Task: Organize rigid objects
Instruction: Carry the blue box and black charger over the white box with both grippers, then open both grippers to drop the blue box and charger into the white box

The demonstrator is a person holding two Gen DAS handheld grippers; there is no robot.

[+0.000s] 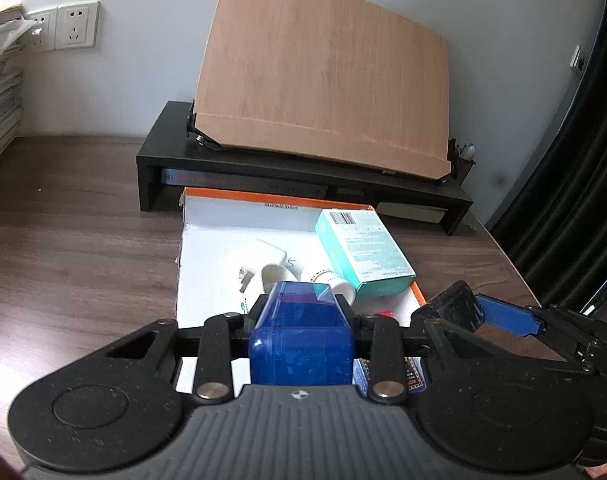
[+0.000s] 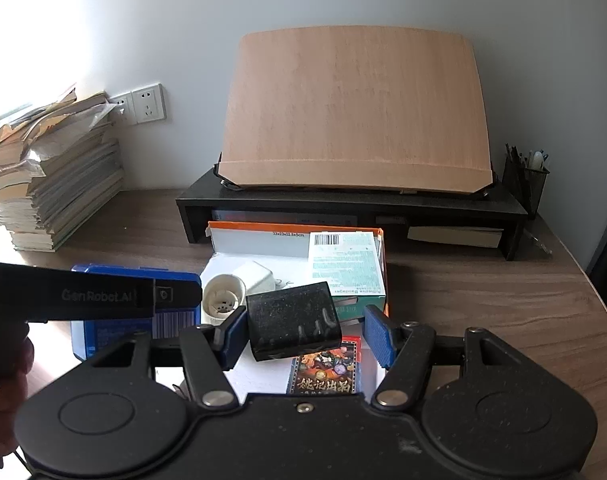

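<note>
My left gripper (image 1: 303,304) is shut on a translucent blue plastic box (image 1: 301,344), held over the near edge of a white, orange-rimmed tray (image 1: 207,248). In the right wrist view the blue box (image 2: 115,336) shows a barcode behind a black casing (image 2: 103,296). My right gripper (image 2: 303,320) is shut on a speckled black block (image 2: 293,320), tilted above the tray (image 2: 259,240); from the left it appears as the right gripper (image 1: 475,312) with the block (image 1: 451,308). In the tray lie a teal carton (image 2: 343,268), a white charger (image 2: 255,276), a white round cap (image 2: 223,296) and a card pack (image 2: 327,372).
Behind the tray a black riser (image 2: 343,208) carries a tilted wooden board (image 2: 351,112). A paper stack (image 2: 55,192) sits far left under wall sockets (image 2: 143,104). A mesh pen holder (image 2: 525,184) stands far right. A hand (image 2: 3,380) shows at the lower left.
</note>
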